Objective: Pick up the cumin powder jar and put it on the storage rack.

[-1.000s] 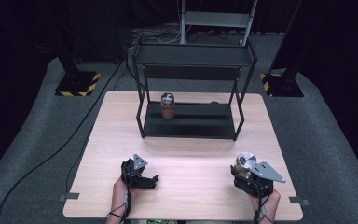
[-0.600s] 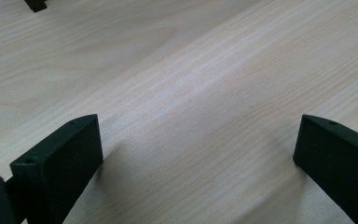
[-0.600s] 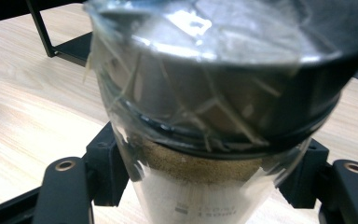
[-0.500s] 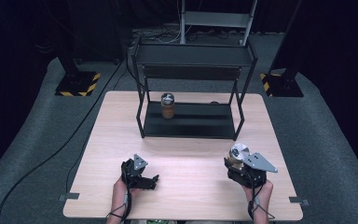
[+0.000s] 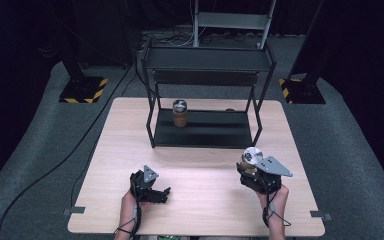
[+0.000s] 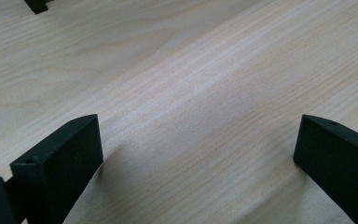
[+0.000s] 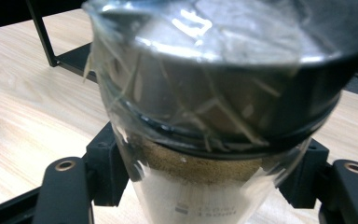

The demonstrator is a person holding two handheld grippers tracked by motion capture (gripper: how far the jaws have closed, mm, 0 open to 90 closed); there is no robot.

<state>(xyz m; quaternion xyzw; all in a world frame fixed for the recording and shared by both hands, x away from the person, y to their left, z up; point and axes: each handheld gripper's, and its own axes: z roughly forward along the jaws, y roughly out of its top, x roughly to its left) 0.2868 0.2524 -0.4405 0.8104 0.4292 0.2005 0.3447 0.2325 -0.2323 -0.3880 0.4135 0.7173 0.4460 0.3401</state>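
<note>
Right now I've got a jar (image 5: pixel 250 160) pinched in my right hand-held gripper (image 5: pixel 254 170), down at approx 5 o'clock on the surface (image 5: pixel 210 200), and the job looks like carrying it to the rack (image 5: pixel 205 95) at 12 o'clock, where a 2nd jar (image 5: pixel 180 113) already sits on the bottom shelf, left side.

How to do it well, imo: keep the jar upright w/ the lid (image 7: pixel 214 28) on top, since the contents look loose and granular. Lift enough to clear the shelf's front edge, then go in low, under the upper tier. Aim for the free stretch at the 2nd jar's 3 o'clock so the two don't knock. Set the base flat before letting go. Shrink wrap on the jar looks slick, so no jerks.

Grip: in the right gripper view the jaws press on the jar body from both sides, just below the dark lid, w/ crinkled clear film between pads and glass. Closed as far as the jar allows, so a firm pinch, not loose.

My left hand-held gripper (image 5: pixel 150 186) rests at approx 7 o'clock near the front edge. Its jaws are spread wide; the left gripper view shows bare wood between them, nothing held, nothing touched. Fine to leave it parked, well clear of the right's path.
</note>
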